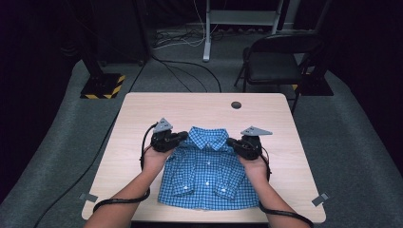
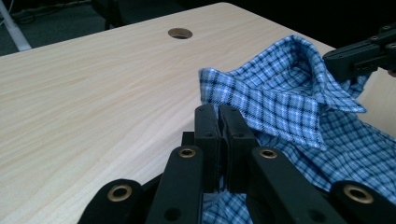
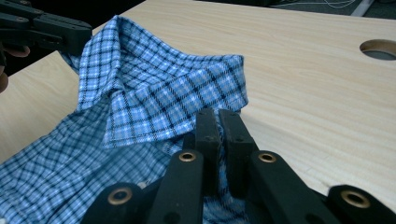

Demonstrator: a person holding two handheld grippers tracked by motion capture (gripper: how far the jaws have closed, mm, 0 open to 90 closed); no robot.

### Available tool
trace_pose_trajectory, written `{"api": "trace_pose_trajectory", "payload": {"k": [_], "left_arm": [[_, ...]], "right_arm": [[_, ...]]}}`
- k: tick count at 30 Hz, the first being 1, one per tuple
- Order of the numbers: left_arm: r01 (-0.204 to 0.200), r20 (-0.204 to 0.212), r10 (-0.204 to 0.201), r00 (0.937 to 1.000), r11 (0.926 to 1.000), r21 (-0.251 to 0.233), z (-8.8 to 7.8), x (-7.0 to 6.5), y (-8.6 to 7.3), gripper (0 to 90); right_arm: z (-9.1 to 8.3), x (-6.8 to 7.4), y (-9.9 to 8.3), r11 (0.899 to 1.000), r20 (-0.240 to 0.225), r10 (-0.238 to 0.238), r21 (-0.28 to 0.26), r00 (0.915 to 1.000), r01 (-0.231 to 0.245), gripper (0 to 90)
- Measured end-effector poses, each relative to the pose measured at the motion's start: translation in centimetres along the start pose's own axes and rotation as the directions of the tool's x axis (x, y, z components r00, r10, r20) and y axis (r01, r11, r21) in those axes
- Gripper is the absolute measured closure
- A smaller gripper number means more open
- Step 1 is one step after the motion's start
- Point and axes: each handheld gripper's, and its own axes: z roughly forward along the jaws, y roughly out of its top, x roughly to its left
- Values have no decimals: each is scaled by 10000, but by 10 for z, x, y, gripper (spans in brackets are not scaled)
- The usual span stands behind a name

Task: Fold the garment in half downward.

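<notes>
A small blue checked shirt (image 1: 206,171) lies buttoned and face up on the wooden table (image 1: 142,114), collar towards the far side. My left gripper (image 1: 183,137) is at its left shoulder beside the collar, and my right gripper (image 1: 233,142) is at its right shoulder. In the left gripper view the jaws (image 2: 219,112) are pressed together with shirt cloth (image 2: 280,98) pinched between them, and the other gripper (image 2: 359,56) shows beyond the collar. In the right gripper view the jaws (image 3: 218,116) are likewise closed on cloth under the collar (image 3: 163,93).
A round cable hole (image 1: 236,105) sits in the table near its far edge. Two grey tape marks (image 1: 88,197) (image 1: 323,198) lie at the near corners. Beyond the table stand a dark folding chair (image 1: 275,57) and a stand base with hazard stripes (image 1: 102,85).
</notes>
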Motion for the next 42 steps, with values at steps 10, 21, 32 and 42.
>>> {"api": "trace_pose_trajectory", "payload": {"k": [10,21,32,42], "left_arm": [[-241,289,241,9993,9997,27,-13,-12,-7,868],[-569,630,566,9964,9984,41,-31,-26,-12,868],[-782,1106,772,9909,9969,49,-49,-42,-20,868],[-858,1496,799,9855,9958,334,-58,-55,-38,869]], "right_arm": [[-16,8,-8,9999,-338,-33,-167,9994,27,866],[-34,22,-17,9997,-775,-190,-189,9968,175,867],[-54,33,-33,9996,-1123,34,-276,9937,-65,866],[-66,45,-53,9996,-1270,214,-176,9917,-238,866]]}}
